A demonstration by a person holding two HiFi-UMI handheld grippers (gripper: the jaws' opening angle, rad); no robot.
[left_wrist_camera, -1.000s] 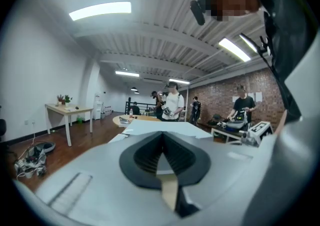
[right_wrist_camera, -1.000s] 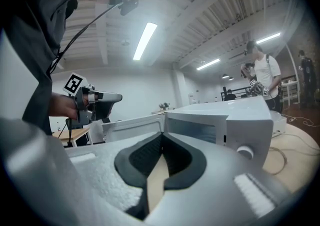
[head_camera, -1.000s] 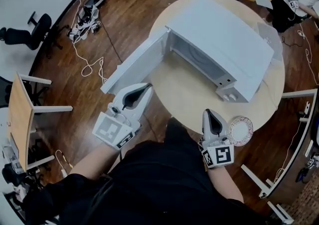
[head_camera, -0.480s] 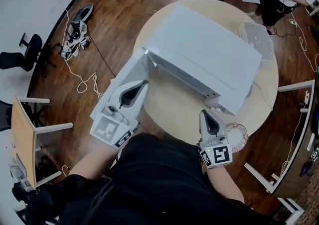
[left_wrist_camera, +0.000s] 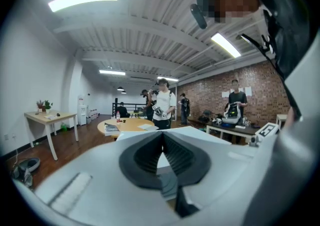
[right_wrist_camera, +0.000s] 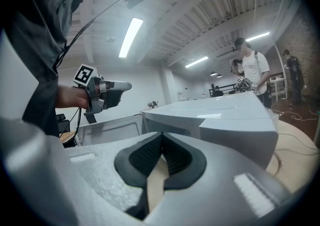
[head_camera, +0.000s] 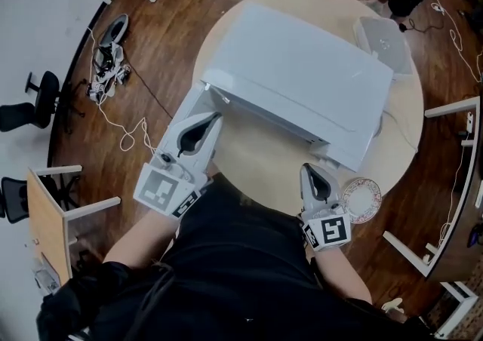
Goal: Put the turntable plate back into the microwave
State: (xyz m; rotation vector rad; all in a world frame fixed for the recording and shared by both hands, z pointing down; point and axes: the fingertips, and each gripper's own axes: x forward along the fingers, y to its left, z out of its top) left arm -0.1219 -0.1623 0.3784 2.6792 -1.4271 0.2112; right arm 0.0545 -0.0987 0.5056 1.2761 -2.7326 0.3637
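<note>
— Turntable plate: where is it?
— On the near right rim of the round surface, outside the microwave, just right of the right gripper.
— Does that gripper hold it?
— No. Its jaws are pressed together with nothing between them. It points roughly level at the microwave's front right corner, with the hand low over the surface's near edge.
— And the left gripper?
— Its jaws are also together and empty. The bare forearm reaches forward and left, with the gripper tips above the open door, which swings out to the left.
</note>
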